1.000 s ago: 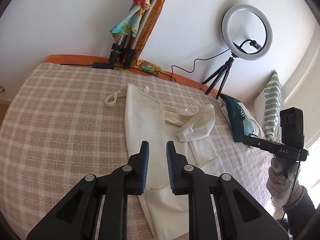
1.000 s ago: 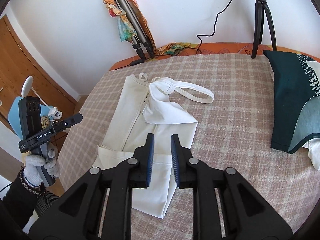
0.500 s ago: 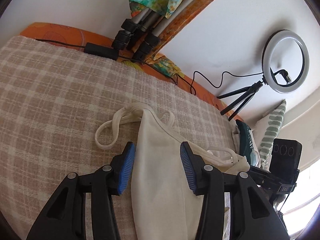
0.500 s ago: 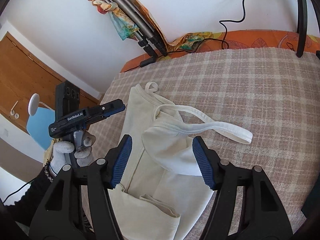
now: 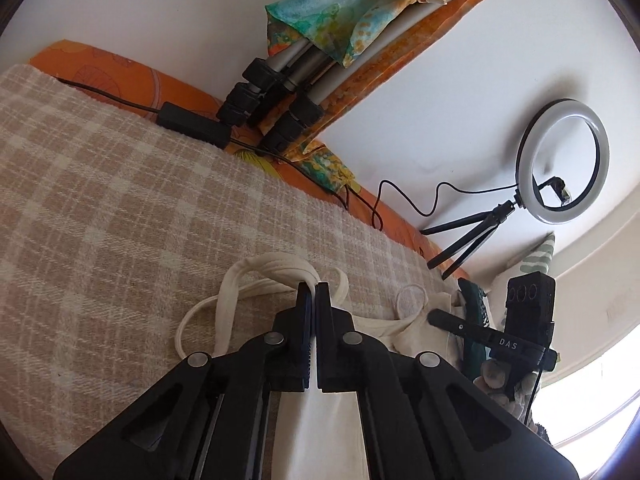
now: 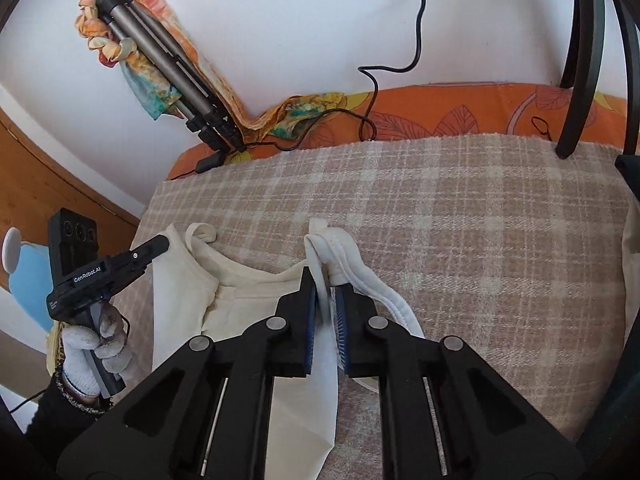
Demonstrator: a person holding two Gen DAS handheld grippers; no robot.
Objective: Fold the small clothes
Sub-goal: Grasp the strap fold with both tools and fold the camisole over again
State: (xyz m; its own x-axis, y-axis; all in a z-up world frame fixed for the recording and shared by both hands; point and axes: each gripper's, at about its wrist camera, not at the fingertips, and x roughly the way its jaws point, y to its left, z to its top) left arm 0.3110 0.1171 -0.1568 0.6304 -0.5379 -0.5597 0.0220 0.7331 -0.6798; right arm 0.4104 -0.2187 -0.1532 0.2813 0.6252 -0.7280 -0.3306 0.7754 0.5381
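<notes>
Folding looks barely begun: cream strappy garment [image 6: 240,280] lies low-centre on the checked blanket [image 6: 480,240], left gripper [image 5: 311,294] and right gripper [image 6: 325,286] having just clamped its shoulder straps.

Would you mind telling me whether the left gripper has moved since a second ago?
Yes. The left gripper has advanced up the cream garment toward the ring light wall, closing on its strap end.

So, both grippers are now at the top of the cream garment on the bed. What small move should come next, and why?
Probably lift both ends a little and carry them toward the hem. The left gripper has just closed on the strap end of the cream garment, and the right gripper has just closed on the other strap. The garment lies on the checked blanket, not yet folded crosswise.
</notes>
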